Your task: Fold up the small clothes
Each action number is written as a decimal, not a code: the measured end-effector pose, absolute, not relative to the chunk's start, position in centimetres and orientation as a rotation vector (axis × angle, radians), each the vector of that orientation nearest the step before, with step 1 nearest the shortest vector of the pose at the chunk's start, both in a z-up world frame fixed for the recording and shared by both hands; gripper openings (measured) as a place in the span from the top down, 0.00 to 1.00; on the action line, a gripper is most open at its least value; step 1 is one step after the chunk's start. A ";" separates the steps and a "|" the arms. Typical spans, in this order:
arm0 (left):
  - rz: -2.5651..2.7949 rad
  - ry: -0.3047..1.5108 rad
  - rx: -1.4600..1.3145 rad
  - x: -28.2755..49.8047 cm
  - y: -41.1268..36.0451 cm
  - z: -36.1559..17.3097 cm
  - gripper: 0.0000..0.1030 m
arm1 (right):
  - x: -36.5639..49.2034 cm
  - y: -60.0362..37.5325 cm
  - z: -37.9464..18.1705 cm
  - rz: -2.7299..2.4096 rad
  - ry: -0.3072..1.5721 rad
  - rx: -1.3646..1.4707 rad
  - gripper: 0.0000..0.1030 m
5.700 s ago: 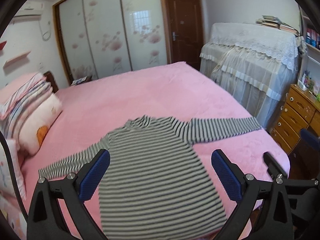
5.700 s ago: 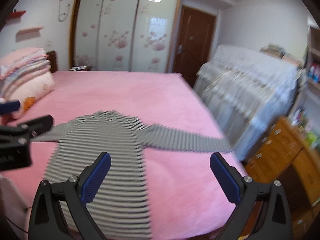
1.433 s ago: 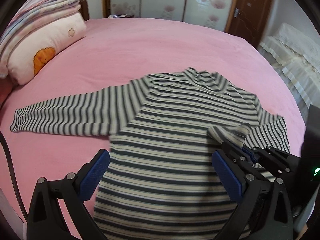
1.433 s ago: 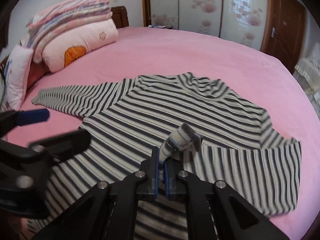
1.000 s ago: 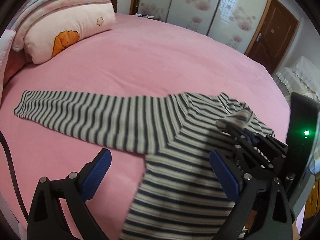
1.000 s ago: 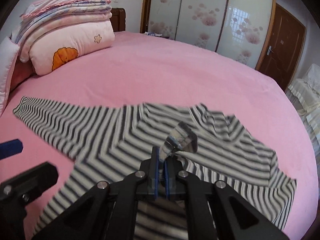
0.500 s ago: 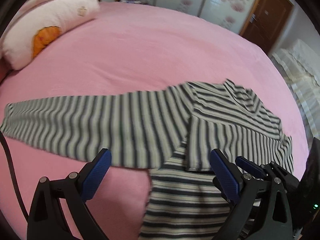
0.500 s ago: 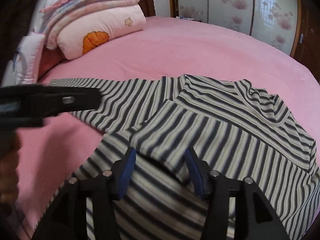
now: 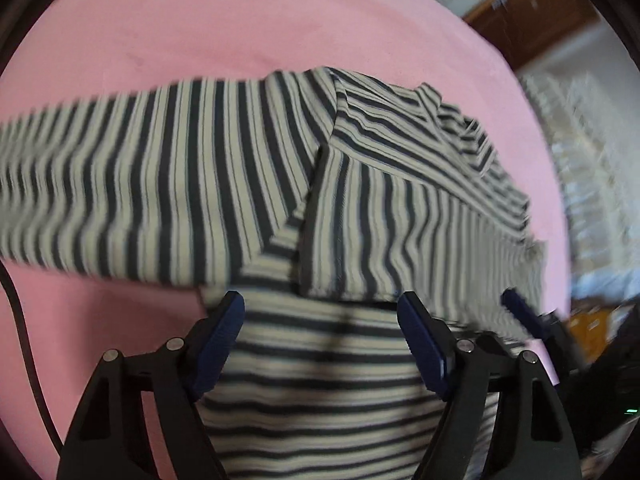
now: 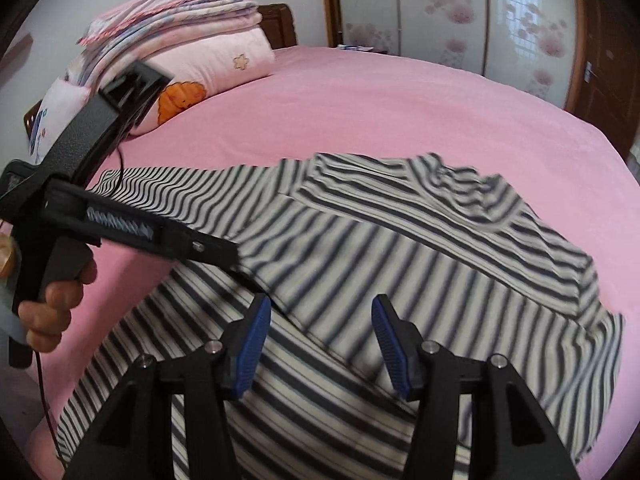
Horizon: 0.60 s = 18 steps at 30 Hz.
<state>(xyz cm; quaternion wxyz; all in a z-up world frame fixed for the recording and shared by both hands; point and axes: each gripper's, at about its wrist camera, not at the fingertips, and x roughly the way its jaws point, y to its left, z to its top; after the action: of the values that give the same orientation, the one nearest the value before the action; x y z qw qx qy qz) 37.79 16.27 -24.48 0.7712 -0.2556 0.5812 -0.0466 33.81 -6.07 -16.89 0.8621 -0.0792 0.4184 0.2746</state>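
Grey-and-white striped top point(image 10: 400, 280) flat on pink bed, one sleeve folded across its chest, other outstretched

A pink bed point(image 10: 360, 92) fills the room. At its far left a headboard point(image 10: 280, 26) backs a pink pillow point(image 10: 208, 64) with folded quilts point(image 10: 172, 4) stacked on it. Behind the bed stands a wardrobe point(image 10: 448, 12) with flowered sliding doors; window light reflects in one panel. A brown door point(image 10: 600, 48) stands at the far right.
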 end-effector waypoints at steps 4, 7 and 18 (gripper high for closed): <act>-0.138 1.225 -0.781 36.1 16.7 -25.8 0.25 | 33.0 -8.7 -17.0 0.547 0.879 -0.131 0.49; -0.151 1.201 -0.884 35.9 15.9 -26.9 0.28 | 32.4 -10.1 -17.1 0.520 0.884 -0.106 0.49; -0.197 1.077 -1.019 39.4 13.2 -27.8 0.46 | 30.9 -15.5 -17.4 0.419 0.888 -0.026 0.49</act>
<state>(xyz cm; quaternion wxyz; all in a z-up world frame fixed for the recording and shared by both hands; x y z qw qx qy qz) 39.38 13.24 -27.78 0.7330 -0.4634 0.4898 -0.0897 30.93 -15.51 -17.39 0.8819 -0.0126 0.4262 0.2012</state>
